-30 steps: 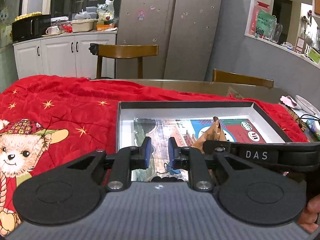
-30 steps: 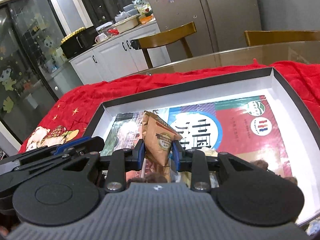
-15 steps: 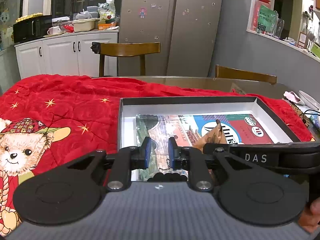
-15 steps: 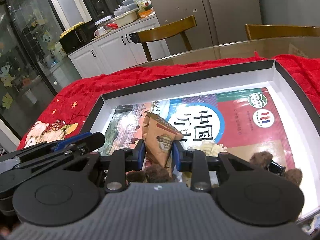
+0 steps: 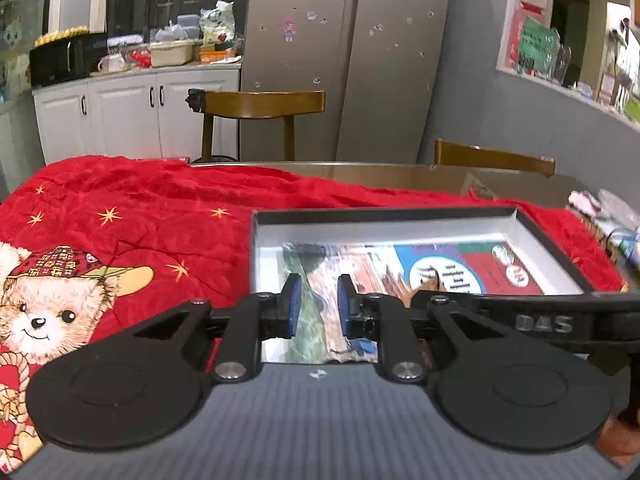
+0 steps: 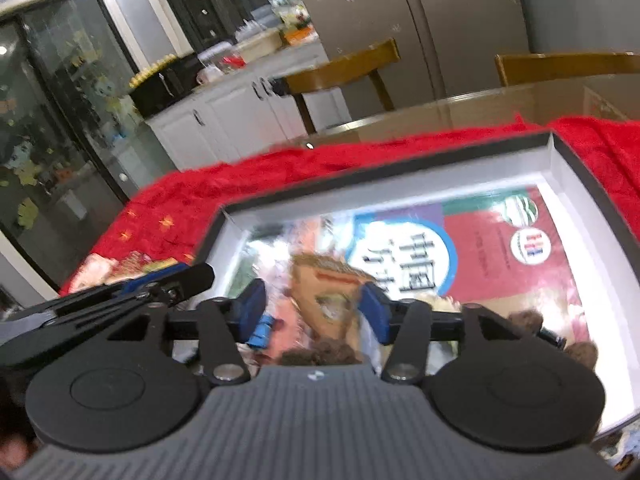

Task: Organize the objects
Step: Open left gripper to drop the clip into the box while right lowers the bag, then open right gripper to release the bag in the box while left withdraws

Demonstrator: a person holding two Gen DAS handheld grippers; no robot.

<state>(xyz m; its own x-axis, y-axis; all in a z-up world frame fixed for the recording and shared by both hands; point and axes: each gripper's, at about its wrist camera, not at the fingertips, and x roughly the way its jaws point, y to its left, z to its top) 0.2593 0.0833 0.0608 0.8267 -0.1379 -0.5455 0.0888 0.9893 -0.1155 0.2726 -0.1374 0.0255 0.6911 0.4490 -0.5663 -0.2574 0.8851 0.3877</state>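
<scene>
A brown snack packet (image 6: 328,300) stands in a shallow black-rimmed box (image 6: 592,176) on a red blanket (image 5: 140,208), between the right gripper (image 6: 314,312)'s pads, which have just been opening and no longer touch it. The left gripper (image 5: 316,312), jaws narrowly apart, holds nothing.

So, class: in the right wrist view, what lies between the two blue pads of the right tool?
A brown snack packet stands between them over the open box. The right tool has just been opening; its pads no longer press the packet.
</scene>
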